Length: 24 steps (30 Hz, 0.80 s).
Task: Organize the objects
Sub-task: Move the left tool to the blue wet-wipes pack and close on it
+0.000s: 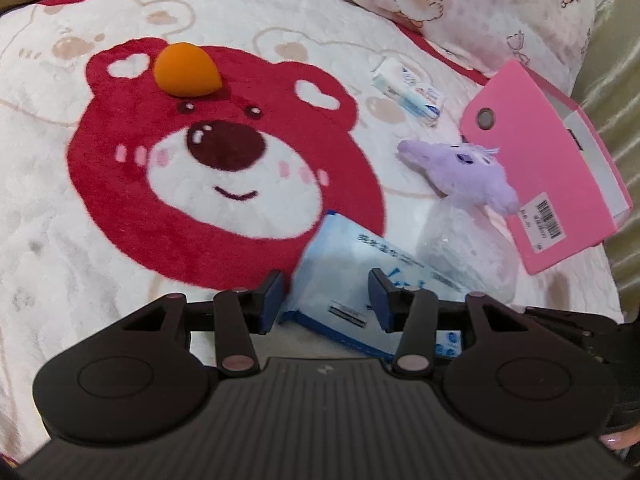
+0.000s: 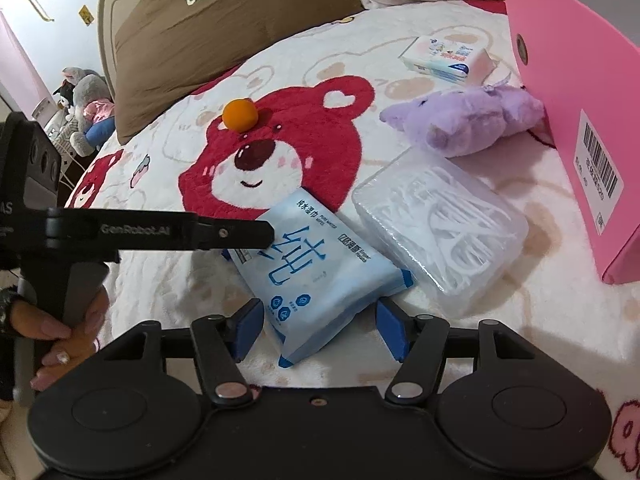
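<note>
The blanket [image 2: 320, 52] is fleecy, matt cloth. The wipes pack [image 2: 320, 276] is glossy plastic film, the floss-pick box [image 2: 440, 220] clear smooth plastic, the purple toy [image 2: 472, 120] shaggy plush, the pink box [image 2: 568, 92] smooth matt card, the orange sponge [image 1: 184, 70] matt foam.

Bed blanket [image 2: 168, 288], red bear print, under everything I see. Brown pillow [image 2: 208, 32] at its far left corner; pink patterned pillow [image 1: 460, 4] at the far edge. Stuffed toys [image 2: 86, 108] beyond the left edge.
</note>
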Tool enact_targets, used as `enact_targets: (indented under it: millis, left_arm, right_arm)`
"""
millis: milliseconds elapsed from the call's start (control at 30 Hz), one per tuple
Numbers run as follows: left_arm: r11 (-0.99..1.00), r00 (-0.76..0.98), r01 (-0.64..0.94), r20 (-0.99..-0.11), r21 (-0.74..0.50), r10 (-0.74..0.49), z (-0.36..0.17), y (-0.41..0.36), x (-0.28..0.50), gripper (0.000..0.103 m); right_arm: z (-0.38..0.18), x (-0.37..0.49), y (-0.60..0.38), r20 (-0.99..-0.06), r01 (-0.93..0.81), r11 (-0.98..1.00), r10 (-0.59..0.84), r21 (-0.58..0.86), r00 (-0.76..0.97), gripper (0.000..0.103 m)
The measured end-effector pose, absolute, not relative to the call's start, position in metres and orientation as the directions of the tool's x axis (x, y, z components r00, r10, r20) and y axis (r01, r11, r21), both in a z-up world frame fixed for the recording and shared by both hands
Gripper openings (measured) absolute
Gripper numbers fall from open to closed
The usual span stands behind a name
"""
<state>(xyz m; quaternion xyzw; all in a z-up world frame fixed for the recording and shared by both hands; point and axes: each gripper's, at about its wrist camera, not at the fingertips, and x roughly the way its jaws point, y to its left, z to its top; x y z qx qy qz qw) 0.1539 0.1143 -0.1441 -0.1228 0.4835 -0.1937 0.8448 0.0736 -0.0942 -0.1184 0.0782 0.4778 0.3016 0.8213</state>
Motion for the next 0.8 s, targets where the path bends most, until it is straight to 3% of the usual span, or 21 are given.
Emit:
enact_targets:
  millis: [200, 333, 500, 600, 733, 800]
  left_arm:
    - [0.888, 0.425, 0.263, -0.781, -0.376, -0.457, -0.136, 0.095, 0.139, 0.042]
    - [0.886, 0.377, 0.138, -0.804, -0.443, -0.46, -0.14, 0.095, 0.132, 0.042]
    - [0.906, 0.386, 0.091, -0.824, -0.414, -0.415, -0.14, 0.086, 0.121, 0.043]
    - [0.915, 0.404, 0.066, -0.828, -0.398, -0.389, -0.141, 0.087, 0.124, 0.047]
    - [0.932, 0.438, 0.053, -0.831, -0.359, -0.344, -0.149, 0.085, 0.127, 0.051]
    - [0.936, 0.451, 0.051, -0.829, -0.347, -0.332, -0.147, 0.085, 0.127, 0.05]
  right_arm:
    - [-0.115, 0.071, -0.096, -0.744, -0.433, 0.813, 0.555, 0.389, 0.373, 0.067]
    - [-0.11, 0.063, -0.094, -0.762, -0.5, 0.818, 0.509, 0.284, 0.401, 0.055]
    - [-0.11, 0.061, -0.092, -0.775, -0.523, 0.815, 0.492, 0.25, 0.396, 0.055]
    - [-0.11, 0.065, -0.096, -0.785, -0.511, 0.817, 0.493, 0.269, 0.375, 0.058]
    - [-0.11, 0.068, -0.106, -0.772, -0.463, 0.806, 0.543, 0.369, 0.332, 0.08]
    - [-0.113, 0.069, -0.11, -0.75, -0.425, 0.792, 0.582, 0.437, 0.314, 0.083]
